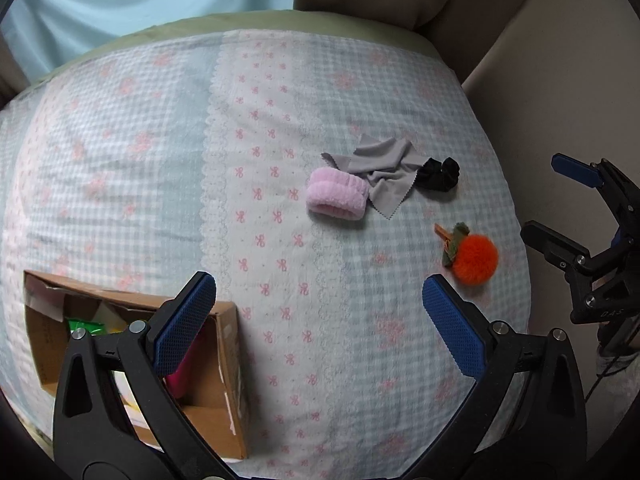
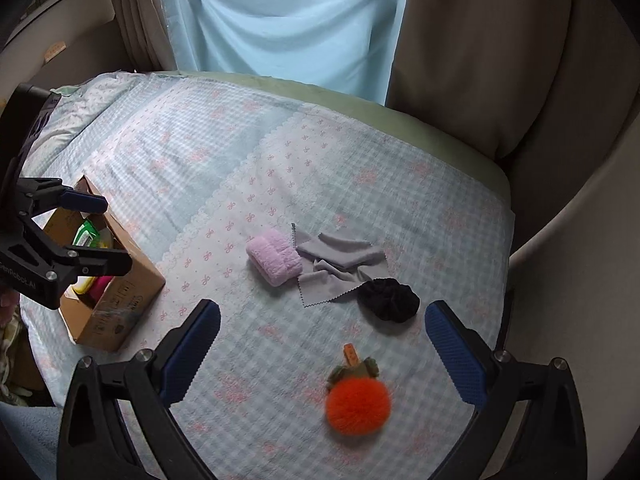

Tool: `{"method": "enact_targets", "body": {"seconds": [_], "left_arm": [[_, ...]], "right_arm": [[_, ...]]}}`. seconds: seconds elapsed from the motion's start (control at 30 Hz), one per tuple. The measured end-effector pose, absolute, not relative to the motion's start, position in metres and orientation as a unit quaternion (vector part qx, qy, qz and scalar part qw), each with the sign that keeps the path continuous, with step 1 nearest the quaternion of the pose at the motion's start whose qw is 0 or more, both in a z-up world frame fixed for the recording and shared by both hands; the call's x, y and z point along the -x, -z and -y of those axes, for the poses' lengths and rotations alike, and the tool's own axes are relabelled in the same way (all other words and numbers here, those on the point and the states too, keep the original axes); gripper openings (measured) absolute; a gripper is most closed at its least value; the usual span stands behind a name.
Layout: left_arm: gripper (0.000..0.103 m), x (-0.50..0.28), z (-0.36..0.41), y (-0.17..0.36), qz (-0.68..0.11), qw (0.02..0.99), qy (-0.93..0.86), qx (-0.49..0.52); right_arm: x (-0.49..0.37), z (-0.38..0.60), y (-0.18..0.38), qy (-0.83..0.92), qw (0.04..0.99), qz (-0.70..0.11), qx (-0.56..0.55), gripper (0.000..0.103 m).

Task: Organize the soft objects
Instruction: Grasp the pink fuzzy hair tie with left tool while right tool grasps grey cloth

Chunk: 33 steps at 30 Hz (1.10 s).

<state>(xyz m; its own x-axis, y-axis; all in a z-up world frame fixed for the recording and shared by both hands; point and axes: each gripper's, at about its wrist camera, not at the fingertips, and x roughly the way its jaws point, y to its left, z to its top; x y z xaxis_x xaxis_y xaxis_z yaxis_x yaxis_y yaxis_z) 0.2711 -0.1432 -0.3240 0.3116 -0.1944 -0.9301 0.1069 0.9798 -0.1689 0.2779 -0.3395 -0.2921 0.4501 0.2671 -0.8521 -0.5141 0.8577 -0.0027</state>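
Right wrist view shows the orange pom-pom clip (image 2: 357, 405) lying between the wide-spread, empty jaws of the right gripper (image 2: 322, 354), its wooden clip end pointing away toward the black scrunchie (image 2: 389, 299), grey cloth (image 2: 338, 266) and pink wristband (image 2: 274, 256). All lie on a checked bedspread (image 2: 224, 152) before pale blue curtains (image 2: 280, 20). Left gripper (image 1: 318, 322), likewise spread and empty, hovers beside the cardboard box (image 1: 228, 364).
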Motion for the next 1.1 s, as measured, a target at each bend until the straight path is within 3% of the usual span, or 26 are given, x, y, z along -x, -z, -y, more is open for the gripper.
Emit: {"method": "enact_targets", "body": {"seconds": [0.53,0.9,1.0,1.07,1.1], "left_arm": [[0.101,-0.371,0.194,0.479,-0.628,0.768,0.124,0.022],[0.085,-0.388,0.204,0.508,-0.617,0.776,0.133,0.01],[0.073,-0.394,0.204,0.505,-0.613,0.778,0.137,0.015],[0.063,-0.398,0.202,0.501,-0.609,0.78,0.144,0.017],[0.058,-0.4,0.201,0.498,-0.607,0.781,0.147,0.019]], "right_arm": [[-0.379,0.313,0.453,-0.338,0.746,-0.52,0.241,0.102],[-0.403,0.285,0.488,-0.369,0.723,-0.519,0.267,0.101],[-0.405,0.289,0.486,-0.37,0.728,-0.518,0.253,0.09],[-0.409,0.295,0.479,-0.367,0.735,-0.516,0.242,0.067],[-0.413,0.297,0.477,-0.363,0.74,-0.515,0.236,0.06]]}}
